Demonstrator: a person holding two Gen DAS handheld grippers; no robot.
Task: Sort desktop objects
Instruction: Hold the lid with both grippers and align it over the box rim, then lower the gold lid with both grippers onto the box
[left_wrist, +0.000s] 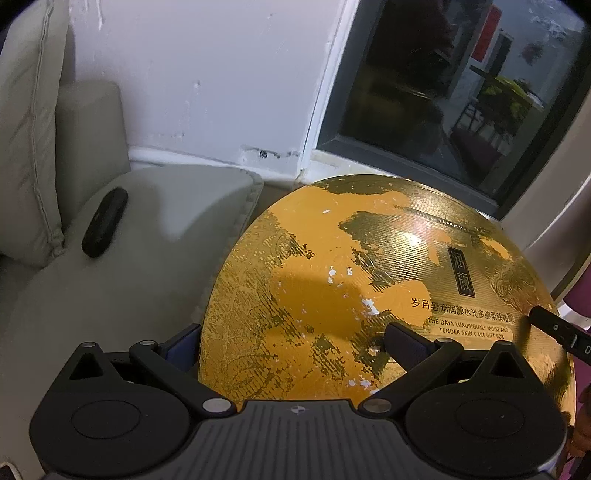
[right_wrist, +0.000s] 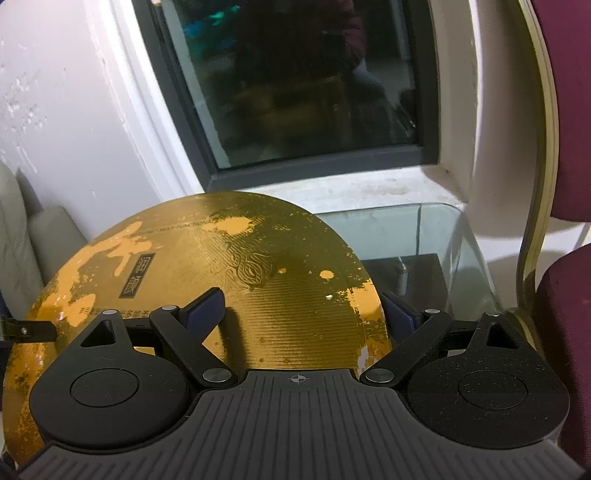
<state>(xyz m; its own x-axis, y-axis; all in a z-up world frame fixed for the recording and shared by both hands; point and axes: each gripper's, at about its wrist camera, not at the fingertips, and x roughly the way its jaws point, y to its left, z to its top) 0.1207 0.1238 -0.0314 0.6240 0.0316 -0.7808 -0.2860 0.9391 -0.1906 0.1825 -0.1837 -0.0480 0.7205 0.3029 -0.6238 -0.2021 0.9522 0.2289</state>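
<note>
A round gold gift box (left_wrist: 332, 280), its lid worn to orange in patches, fills the middle of both wrist views (right_wrist: 207, 266). My left gripper (left_wrist: 295, 343) is open wide at the box's near left rim. Its left finger (left_wrist: 183, 345) hangs just outside the rim and its right finger (left_wrist: 404, 345) is over the lid. My right gripper (right_wrist: 301, 312) is open wide at the near right rim, with one finger (right_wrist: 205, 308) over the lid and the other (right_wrist: 397, 314) past the edge. Nothing is pinched in either. Part of the right gripper (left_wrist: 557, 330) shows at the lid's right edge.
A black oblong case (left_wrist: 105, 221) lies on the grey sofa cushion (left_wrist: 166, 206) left of the box. A glass side table (right_wrist: 424, 225) carries the box, with a maroon chair (right_wrist: 565, 295) to its right. A white wall and dark window (right_wrist: 295, 81) stand close behind.
</note>
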